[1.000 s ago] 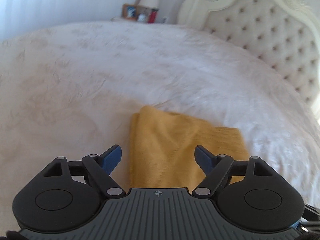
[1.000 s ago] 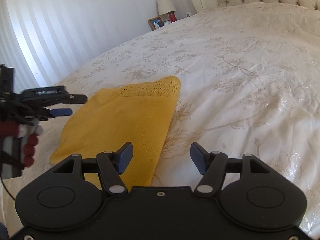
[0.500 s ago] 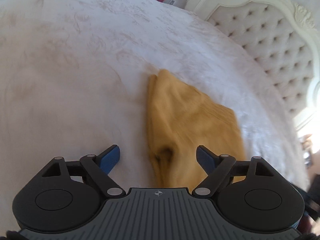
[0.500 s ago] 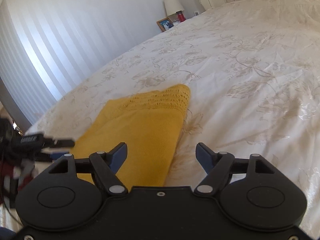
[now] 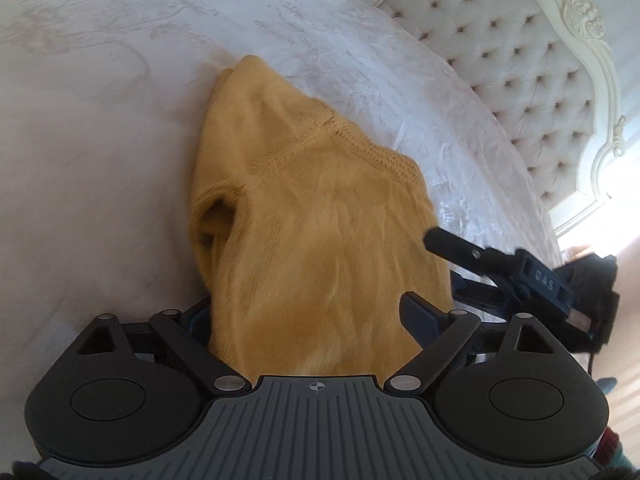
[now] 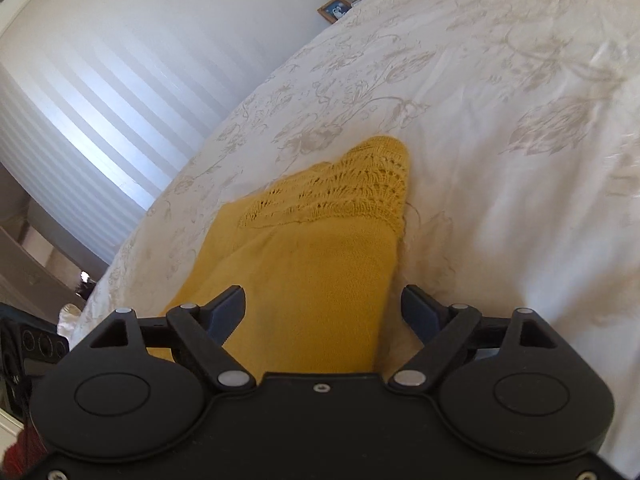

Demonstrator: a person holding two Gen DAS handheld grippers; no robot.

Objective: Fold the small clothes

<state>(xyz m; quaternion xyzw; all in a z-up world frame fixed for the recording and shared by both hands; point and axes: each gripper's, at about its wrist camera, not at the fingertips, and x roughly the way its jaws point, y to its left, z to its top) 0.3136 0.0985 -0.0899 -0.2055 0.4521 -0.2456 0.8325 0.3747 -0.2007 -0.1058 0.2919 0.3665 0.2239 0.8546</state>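
The bed [image 6: 500, 128], spread with a pale flowered cover, carried the whole job, its tufted headboard [image 5: 516, 76] rising behind. On it lay the yellow knitted garment [image 5: 316, 216], already folded into a narrow stack with its lacy hem [image 6: 352, 188] at the far end.

A second earlier both tools had hung back above the cloth; by now each had come down low over the near edge of the garment. The left hand-held gripper [image 5: 308, 320] stood wide, with the yellow cloth bunched up between its jaws and hiding the left finger. The right hand-held gripper [image 6: 324, 312] was wide as well, straddling the right-hand edge of the garment, one finger over the knit and the other over the bed cover. From the left wrist, the right tool showed as a dark bar just beside the garment's right edge.

Nothing was pinched yet. Judging by this, both were set to take the near edge for another fold toward the lacy hem.
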